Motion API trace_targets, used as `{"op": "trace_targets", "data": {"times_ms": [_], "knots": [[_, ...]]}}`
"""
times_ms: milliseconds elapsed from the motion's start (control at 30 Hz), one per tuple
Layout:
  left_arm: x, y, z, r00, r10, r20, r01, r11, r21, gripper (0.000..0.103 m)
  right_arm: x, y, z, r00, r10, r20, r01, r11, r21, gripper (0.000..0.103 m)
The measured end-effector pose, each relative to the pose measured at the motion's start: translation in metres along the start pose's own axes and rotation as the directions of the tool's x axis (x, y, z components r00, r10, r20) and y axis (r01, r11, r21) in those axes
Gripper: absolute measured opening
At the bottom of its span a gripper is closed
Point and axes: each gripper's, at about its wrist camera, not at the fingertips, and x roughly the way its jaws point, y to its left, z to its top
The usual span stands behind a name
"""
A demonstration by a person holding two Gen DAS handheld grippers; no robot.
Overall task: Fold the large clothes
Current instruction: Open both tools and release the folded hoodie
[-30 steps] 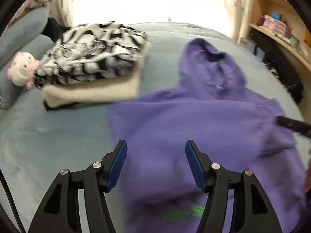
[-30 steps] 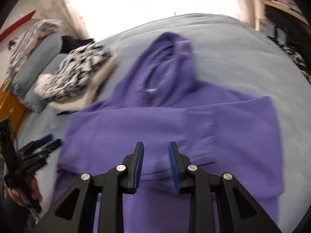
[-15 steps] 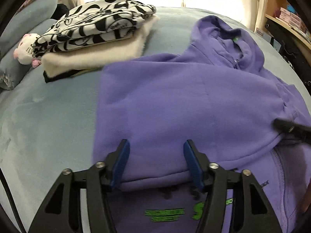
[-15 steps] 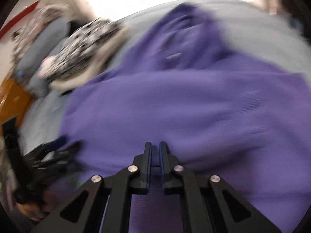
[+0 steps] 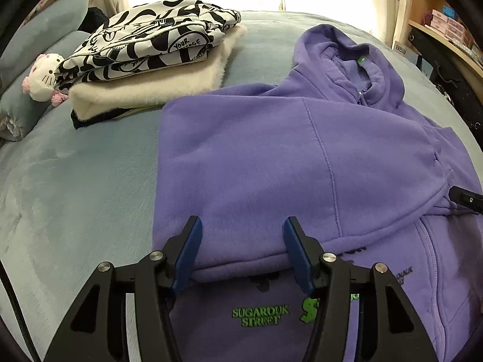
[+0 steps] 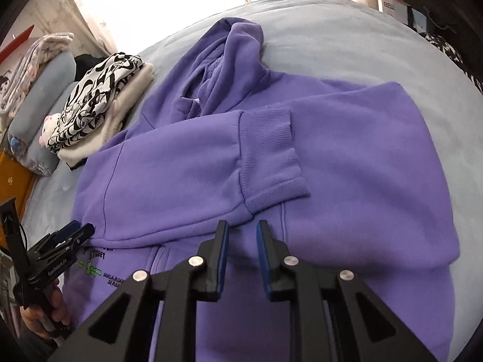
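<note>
A purple zip hoodie [image 5: 271, 157] lies face up on the bed, hood toward the window, with one sleeve folded across the chest and its ribbed cuff [image 6: 268, 154] on the other side. My left gripper [image 5: 243, 235] hovers over the lower edge of the folded sleeve; its jaws are opening, wide apart, with the fabric below them and not pinched. My right gripper [image 6: 241, 235] sits just below the cuff, jaws opening with a narrow gap and nothing pressed between them. A hand [image 6: 39, 310] holds the left gripper [image 6: 69, 235] at the hoodie's left edge.
The light blue bed cover [image 5: 75, 181] runs around the hoodie. At the far left is a stack of folded clothes [image 5: 151, 60], black-and-white print on cream fleece, with a plush toy [image 5: 42, 75] and pillows [image 5: 39, 36] beside it. Shelves [image 5: 446, 24] stand at the right.
Both grippers have come down closer to the hoodie. The right gripper's jaws shut half a second ago and have parted again. The left jaws stay wide apart.
</note>
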Motion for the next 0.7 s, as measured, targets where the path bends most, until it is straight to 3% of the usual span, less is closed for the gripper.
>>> {"op": "trace_targets", "data": {"times_ms": [200,700], "knots": [[-0.025,-0.003,-0.006,1.0,-0.008,0.007,0.008,1.0,-0.014,0.064,-0.023,0.005,-0.012,0.999,0.026,0.022,-0.027,0.999,0.022,0.018],[-0.117,-0.008,-0.036,0.994,-0.072,0.076,0.077,0.996,-0.054,0.064,-0.1,0.037,-0.053,0.994,0.045,0.104,-0.045,0.999,-0.006,0.018]]}}
